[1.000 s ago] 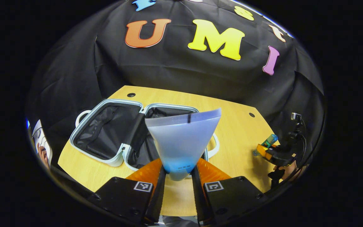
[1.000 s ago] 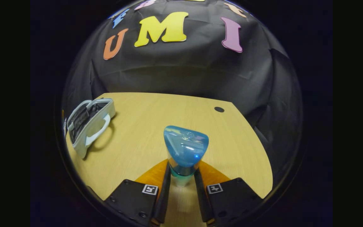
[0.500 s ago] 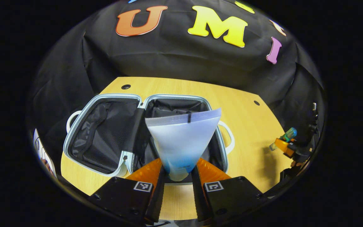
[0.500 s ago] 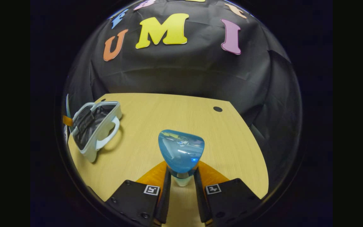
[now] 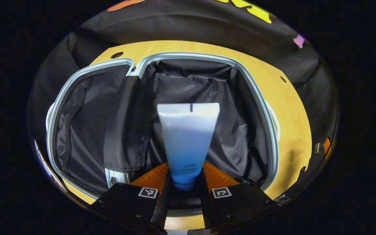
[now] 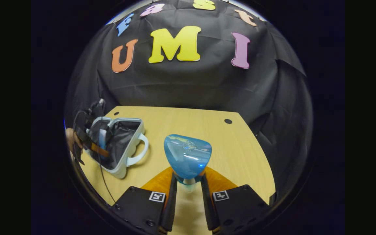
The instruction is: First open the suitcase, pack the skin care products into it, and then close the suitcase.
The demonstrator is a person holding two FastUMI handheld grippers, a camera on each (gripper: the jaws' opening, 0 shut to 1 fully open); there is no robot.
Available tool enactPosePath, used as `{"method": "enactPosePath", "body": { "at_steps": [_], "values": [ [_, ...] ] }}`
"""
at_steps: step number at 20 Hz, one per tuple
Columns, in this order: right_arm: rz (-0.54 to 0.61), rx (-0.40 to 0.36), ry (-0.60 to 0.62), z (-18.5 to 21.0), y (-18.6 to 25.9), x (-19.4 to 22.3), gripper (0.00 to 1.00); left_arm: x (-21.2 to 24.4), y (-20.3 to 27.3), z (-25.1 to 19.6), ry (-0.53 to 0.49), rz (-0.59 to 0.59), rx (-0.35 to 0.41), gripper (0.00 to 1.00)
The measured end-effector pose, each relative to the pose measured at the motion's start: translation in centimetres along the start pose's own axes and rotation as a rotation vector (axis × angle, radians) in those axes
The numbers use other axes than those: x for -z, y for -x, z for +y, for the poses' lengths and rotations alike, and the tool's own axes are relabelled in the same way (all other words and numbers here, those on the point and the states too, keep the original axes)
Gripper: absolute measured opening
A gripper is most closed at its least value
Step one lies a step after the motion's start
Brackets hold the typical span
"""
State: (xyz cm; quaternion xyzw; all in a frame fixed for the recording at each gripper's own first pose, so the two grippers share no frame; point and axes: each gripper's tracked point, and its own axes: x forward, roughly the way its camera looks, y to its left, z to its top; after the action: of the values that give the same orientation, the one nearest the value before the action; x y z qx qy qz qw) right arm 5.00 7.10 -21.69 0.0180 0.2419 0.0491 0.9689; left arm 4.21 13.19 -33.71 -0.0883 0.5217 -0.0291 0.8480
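Note:
The pale blue suitcase (image 5: 256, 94) lies open on the wooden table, both black-lined halves facing up. My left gripper (image 5: 184, 182) is shut on a white-and-blue tube (image 5: 188, 137) and holds it low over the right half's lining. In the right gripper view my right gripper (image 6: 188, 184) is shut on a blue-capped bottle (image 6: 188, 156) above the table, to the right of the suitcase (image 6: 122, 147). The left gripper (image 6: 93, 143) with the tube shows there over the suitcase, held by a hand (image 6: 70, 138).
The wooden table (image 6: 191, 124) stretches right of the suitcase, with a dark cable hole (image 6: 228, 121) near its far edge. A black flap (image 5: 126, 130) hangs between the suitcase halves. White handles (image 6: 139, 153) stick out from the suitcase side. The black cloth wall stands behind.
My left gripper has moved forward and down with the tube, from before the suitcase to over its right half. My right gripper with the bottle has turned slightly towards the suitcase.

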Motion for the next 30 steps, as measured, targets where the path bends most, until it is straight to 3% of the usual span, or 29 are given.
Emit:
{"method": "enactPosePath", "body": {
  "at_steps": [9,10,11,12,13,14,15,16,17,18,23,26,30],
  "values": [
    [-0.003,0.023,0.013,3.4,1.0,-0.5,0.36,-0.6,-1.1,0.3,-0.014,0.038,0.000,0.46],
    [-0.001,0.013,0.019,4.1,0.9,-0.7,0.36,-0.6,-1.1,0.2,-0.008,0.034,0.005,0.57],
    [0.000,0.005,0.023,4.8,0.8,-0.9,0.36,-0.5,-1.0,-0.2,0.003,0.031,0.015,0.49],
    [0.004,-0.006,0.028,5.5,0.7,-1.2,0.36,-0.6,-0.8,-0.4,0.005,0.024,0.022,0.59],
    [0.004,-0.017,0.033,6.3,0.5,-1.7,0.36,-0.5,-0.9,-0.5,0.004,0.022,0.030,0.56],
    [0.002,-0.028,0.038,7.1,0.3,-2.3,0.34,-0.4,-0.7,-0.8,0.002,0.020,0.040,0.69],
    [0.000,-0.041,0.044,8.0,0.0,-3.0,0.36,-0.5,-0.5,-1.0,0.003,0.018,0.045,0.72],
    [-0.004,-0.056,0.051,9.0,-0.2,-3.7,0.36,-0.4,-0.3,-1.4,0.014,0.012,0.058,0.84],
    [-0.004,-0.077,0.061,10.3,-0.5,-4.5,0.36,-0.3,0.3,-1.6,0.018,-0.004,0.072,0.79],
    [0.001,-0.102,0.067,11.6,-0.7,-5.0,0.36,-0.6,1.2,-1.8,0.024,-0.044,0.094,0.86],
    [0.101,-0.219,0.074,18.6,-3.2,-5.0,0.36,-1.2,8.0,-2.4,0.008,-0.325,0.257,0.88],
    [0.197,-0.258,0.071,22.7,-5.2,-2.4,0.36,0.1,12.3,1.5,0.041,-0.458,0.230,0.88],
    [0.316,-0.281,0.063,27.0,-7.3,1.6,0.36,1.5,16.8,9.9,0.109,-0.617,0.098,0.88]
  ]
}}
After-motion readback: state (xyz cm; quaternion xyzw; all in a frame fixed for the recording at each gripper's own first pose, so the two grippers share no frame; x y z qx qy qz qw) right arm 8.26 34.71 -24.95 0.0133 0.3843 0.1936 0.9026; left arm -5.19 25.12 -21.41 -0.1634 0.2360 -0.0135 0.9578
